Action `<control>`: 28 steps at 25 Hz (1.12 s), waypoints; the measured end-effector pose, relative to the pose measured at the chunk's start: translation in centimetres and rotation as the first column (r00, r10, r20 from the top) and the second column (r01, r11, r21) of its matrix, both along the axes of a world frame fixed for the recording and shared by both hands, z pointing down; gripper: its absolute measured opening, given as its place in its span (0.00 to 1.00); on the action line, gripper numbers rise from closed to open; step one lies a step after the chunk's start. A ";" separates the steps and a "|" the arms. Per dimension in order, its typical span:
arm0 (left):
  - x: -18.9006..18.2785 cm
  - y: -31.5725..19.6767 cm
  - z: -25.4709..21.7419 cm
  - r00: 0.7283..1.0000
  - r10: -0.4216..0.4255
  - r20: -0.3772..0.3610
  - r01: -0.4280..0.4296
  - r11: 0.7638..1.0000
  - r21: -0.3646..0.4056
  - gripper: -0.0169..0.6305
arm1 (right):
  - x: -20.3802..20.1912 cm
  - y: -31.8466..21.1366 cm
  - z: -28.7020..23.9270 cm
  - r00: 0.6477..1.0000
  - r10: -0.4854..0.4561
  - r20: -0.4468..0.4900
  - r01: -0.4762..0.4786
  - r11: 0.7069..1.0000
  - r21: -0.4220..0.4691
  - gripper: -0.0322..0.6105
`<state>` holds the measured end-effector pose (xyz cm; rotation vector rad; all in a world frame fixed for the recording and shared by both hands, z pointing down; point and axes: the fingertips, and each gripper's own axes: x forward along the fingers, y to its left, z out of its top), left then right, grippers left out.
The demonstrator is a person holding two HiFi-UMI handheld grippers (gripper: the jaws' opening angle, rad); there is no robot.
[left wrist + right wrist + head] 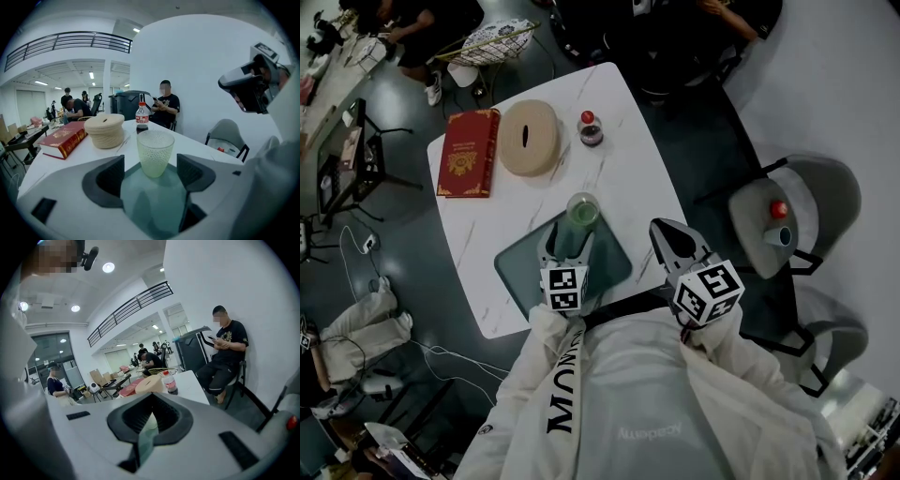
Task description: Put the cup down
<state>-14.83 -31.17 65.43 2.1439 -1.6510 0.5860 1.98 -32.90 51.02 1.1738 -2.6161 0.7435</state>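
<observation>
Well behind the cup [155, 152] on the mat [150, 201]: bottle [141, 116], woven box [107, 130], book [63, 139]

Readable print, lower centre of head view only: pale jacket [675, 403] has "Academy" printed upside down, and its dark strip [567, 384] reads roughly "MONOM", cut off. Red book [469, 152] cover and bottle [590, 128] label are illegible.
</observation>
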 end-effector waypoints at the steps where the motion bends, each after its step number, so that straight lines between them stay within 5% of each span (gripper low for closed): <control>1: -0.2 0.3 -0.6 1.000 -0.005 0.000 0.005 1.000 0.009 0.57 | -0.3 0.3 -0.1 1.000 -0.007 0.003 0.007 1.000 0.002 0.06; 28: -3.4 18.8 -10.3 0.998 -0.053 -0.031 0.057 0.983 0.173 0.57 | -6.3 18.3 -2.9 0.993 -0.118 0.016 0.116 0.989 0.088 0.06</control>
